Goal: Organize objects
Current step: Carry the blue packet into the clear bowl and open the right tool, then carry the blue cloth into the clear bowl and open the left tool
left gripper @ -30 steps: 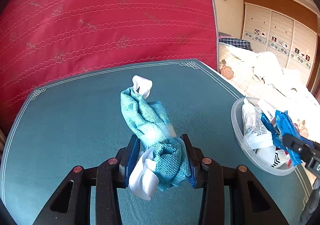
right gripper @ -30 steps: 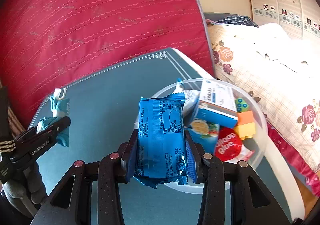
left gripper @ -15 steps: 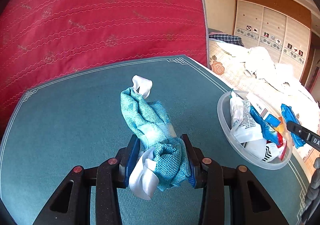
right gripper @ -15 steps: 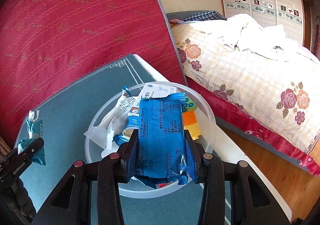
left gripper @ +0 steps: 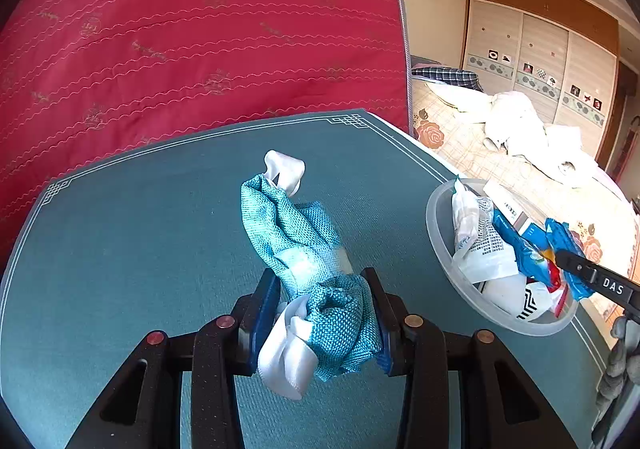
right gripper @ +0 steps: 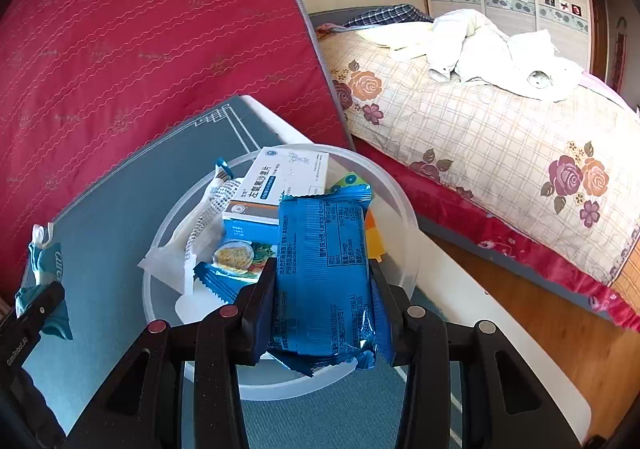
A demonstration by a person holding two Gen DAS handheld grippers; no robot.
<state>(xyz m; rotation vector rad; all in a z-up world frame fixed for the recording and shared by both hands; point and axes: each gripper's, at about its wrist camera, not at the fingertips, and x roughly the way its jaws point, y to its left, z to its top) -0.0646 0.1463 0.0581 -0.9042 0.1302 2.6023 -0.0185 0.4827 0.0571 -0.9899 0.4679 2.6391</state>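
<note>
My left gripper (left gripper: pixel 322 313) is shut on a teal woven cloth with white ribbon (left gripper: pixel 296 237), held above the teal table mat (left gripper: pixel 120 249). My right gripper (right gripper: pixel 322 289) is shut on a blue snack packet (right gripper: pixel 324 269) and holds it over a clear plastic bowl (right gripper: pixel 400 205). The bowl holds a white medicine box (right gripper: pixel 280 177), a white sachet (right gripper: pixel 196 237), a blue biscuit pack (right gripper: pixel 236 265) and orange and green blocks. In the left wrist view the bowl (left gripper: pixel 438 225) sits at the right, with the right gripper's finger (left gripper: pixel 596 277) over it.
A red quilted mattress (left gripper: pixel 200 29) stands upright behind the table. A bed with a floral cover (right gripper: pixel 500 121) lies to the right, across a strip of wooden floor (right gripper: pixel 560 309). The bowl sits near the table's right edge (right gripper: pixel 480 309). Wardrobes (left gripper: pixel 540 57) line the far wall.
My right gripper has carried the blue packet rightward to above the bowl, which now sits more centred in its view. The left gripper keeps its hold on the cloth, turning slightly.
</note>
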